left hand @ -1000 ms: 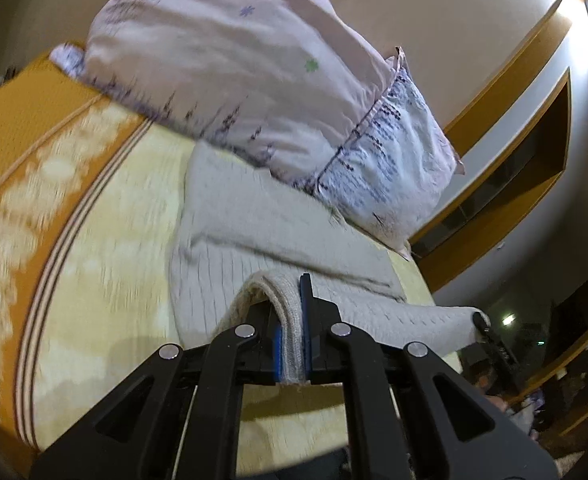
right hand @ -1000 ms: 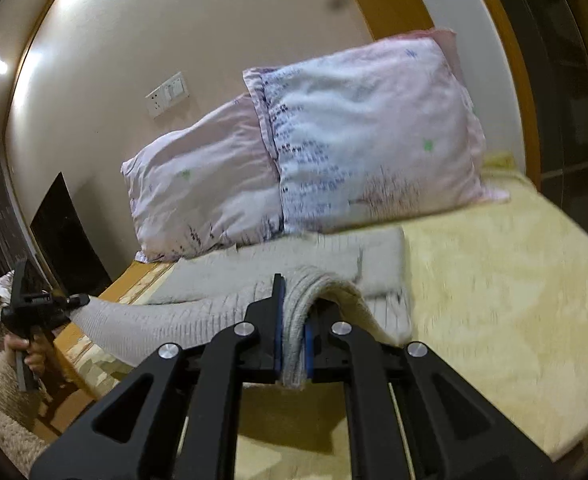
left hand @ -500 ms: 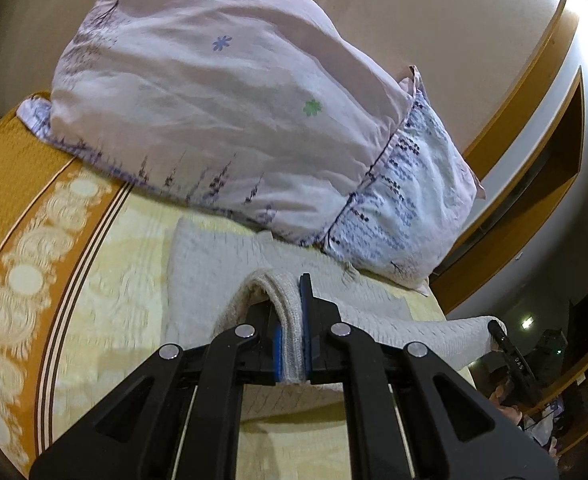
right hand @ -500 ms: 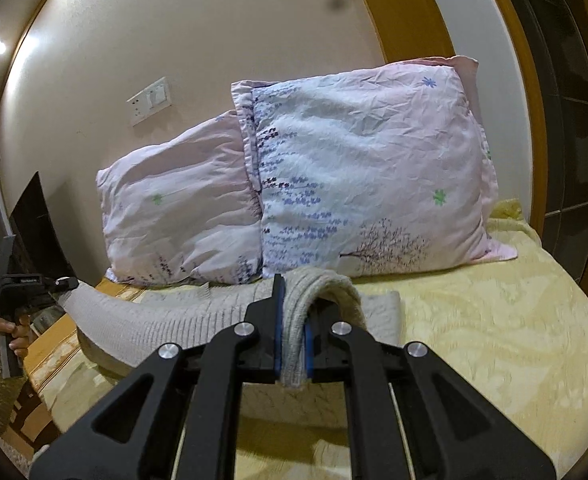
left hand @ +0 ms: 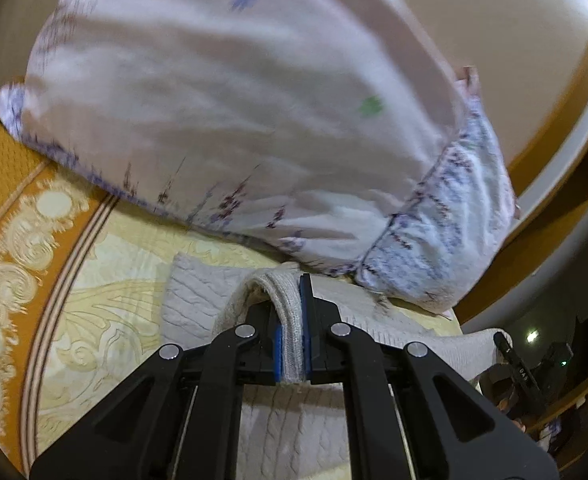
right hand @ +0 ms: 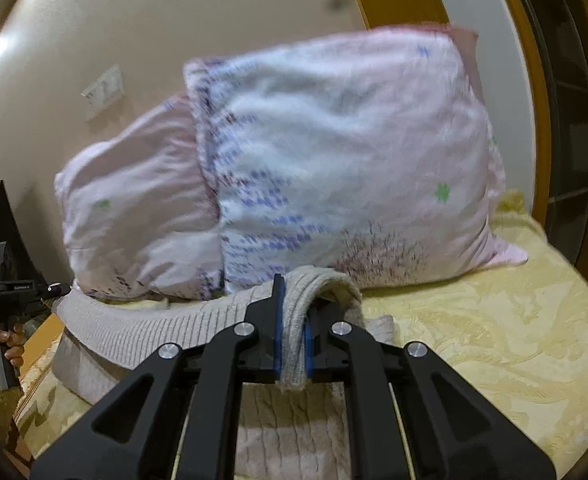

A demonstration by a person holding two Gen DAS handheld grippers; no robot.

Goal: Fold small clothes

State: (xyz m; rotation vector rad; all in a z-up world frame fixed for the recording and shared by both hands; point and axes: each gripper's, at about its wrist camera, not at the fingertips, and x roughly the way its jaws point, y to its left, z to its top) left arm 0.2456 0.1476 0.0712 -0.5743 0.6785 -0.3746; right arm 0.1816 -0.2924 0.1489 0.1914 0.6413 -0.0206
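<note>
Both the left gripper (left hand: 292, 344) and the right gripper (right hand: 293, 344) are matte black, with triangular cut-outs in angular arms. Round silver screws dot the linkages, and blue pads line the jaws.

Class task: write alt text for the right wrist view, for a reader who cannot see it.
The right gripper is shut on the ribbed edge of a grey knitted sweater lying on a yellow patterned bedspread. Two pale floral pillows lean against the wall behind it.
</note>
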